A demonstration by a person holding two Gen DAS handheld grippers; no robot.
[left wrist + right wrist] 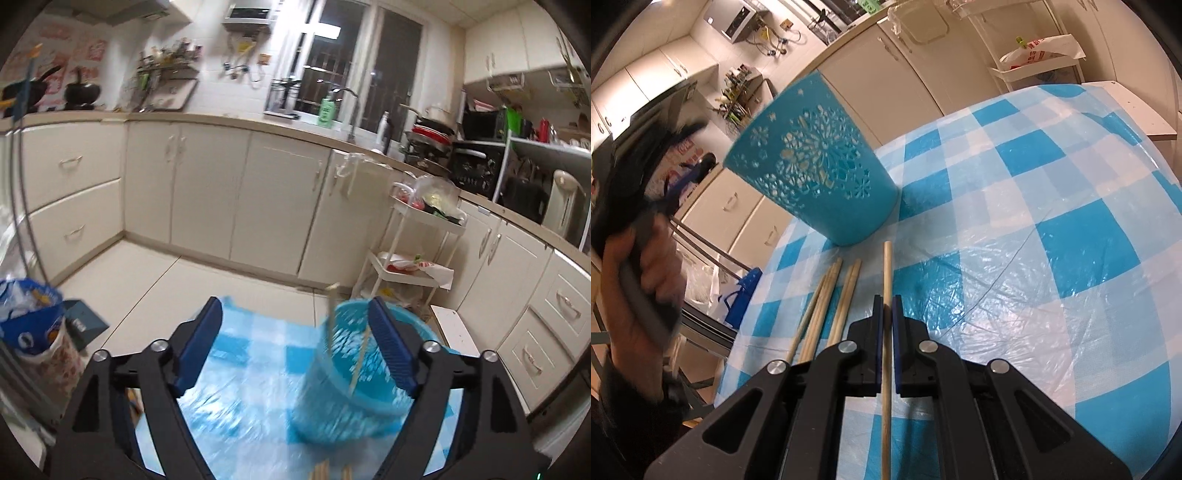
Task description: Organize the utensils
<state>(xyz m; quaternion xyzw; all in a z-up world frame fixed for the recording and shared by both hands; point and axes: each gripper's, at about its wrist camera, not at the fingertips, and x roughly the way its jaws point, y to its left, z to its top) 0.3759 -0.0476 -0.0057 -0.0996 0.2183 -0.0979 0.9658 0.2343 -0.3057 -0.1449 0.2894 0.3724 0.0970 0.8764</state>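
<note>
Cream kitchen cabinets (207,192), pale tiled floor (221,280), dark window (354,62) — night outside, white trolley (417,236)

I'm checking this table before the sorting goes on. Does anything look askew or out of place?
Nothing looks spilled or broken. Loose chopsticks lie on the checked cloth beside the blue holder, not in it. One chopstick is clamped in the right hand-held gripper.
</note>
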